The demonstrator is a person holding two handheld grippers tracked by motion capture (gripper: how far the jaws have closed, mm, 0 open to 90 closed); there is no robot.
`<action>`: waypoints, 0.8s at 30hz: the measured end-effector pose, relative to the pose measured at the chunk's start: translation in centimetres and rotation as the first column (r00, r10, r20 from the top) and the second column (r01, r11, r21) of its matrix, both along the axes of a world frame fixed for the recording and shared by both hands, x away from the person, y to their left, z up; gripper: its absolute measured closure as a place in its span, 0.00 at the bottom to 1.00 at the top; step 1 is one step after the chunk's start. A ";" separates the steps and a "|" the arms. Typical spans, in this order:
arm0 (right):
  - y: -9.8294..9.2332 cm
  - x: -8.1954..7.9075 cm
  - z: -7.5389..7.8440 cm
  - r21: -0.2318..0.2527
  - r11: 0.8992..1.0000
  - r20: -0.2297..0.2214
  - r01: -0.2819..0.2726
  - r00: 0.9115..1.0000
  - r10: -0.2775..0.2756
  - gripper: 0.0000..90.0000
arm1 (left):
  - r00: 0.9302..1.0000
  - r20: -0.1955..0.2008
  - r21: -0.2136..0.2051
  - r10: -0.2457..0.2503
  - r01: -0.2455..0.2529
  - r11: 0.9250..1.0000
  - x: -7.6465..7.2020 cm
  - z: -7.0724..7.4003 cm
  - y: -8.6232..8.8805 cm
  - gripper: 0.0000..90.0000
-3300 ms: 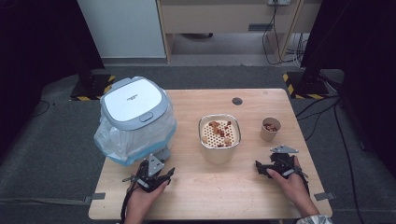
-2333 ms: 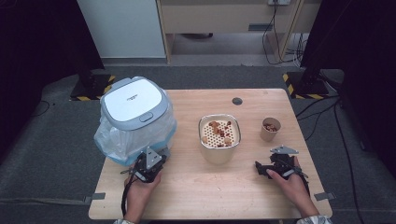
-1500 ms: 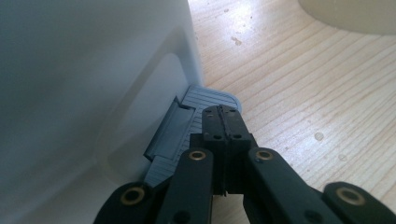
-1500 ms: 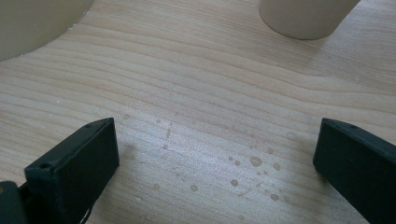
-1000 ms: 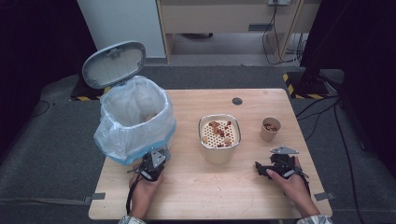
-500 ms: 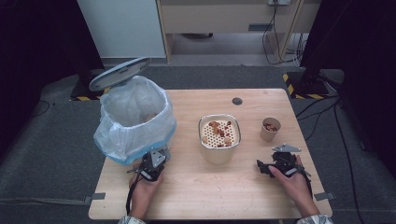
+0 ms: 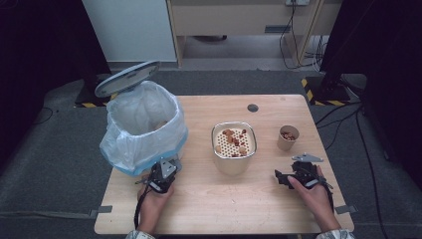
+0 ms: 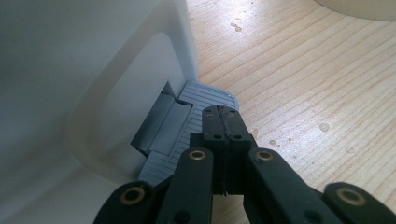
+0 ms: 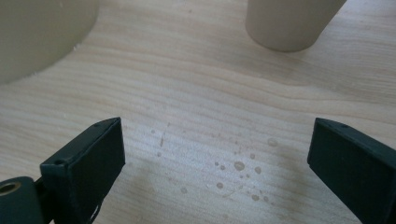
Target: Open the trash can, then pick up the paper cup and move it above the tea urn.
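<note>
Ribbed grey pedal [image 8: 205, 100]; white bin [image 7: 144, 124]

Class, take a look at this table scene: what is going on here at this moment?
A person works at a wooden table with a gripper in each hand. The left gripper, jaws shut, presses down on the grey pedal of a bag-lined bin, whose lid stands raised. The right gripper rests open on the table, holding nothing, near a perforated container of food bits and a small paper cup.
</note>
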State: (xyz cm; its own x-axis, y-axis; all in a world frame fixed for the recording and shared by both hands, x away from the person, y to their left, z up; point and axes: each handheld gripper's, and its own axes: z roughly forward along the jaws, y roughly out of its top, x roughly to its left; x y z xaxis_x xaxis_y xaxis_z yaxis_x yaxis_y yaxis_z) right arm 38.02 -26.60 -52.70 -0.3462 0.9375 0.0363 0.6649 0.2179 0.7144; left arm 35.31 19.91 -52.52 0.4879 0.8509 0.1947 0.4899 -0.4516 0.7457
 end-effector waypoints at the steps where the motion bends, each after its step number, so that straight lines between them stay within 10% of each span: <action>1: -0.1 0.0 0.1 0.012 1.000 0.004 0.000 1.000 0.000 0.05 | 1.000 0.000 0.000 0.001 -0.001 1.000 0.0 0.0 0.0 0.99; 24: -1.6 2.4 3.8 0.035 0.995 0.074 0.093 0.993 -0.095 0.07 | 1.000 0.003 -0.003 0.004 -0.004 1.000 0.0 0.0 0.0 0.99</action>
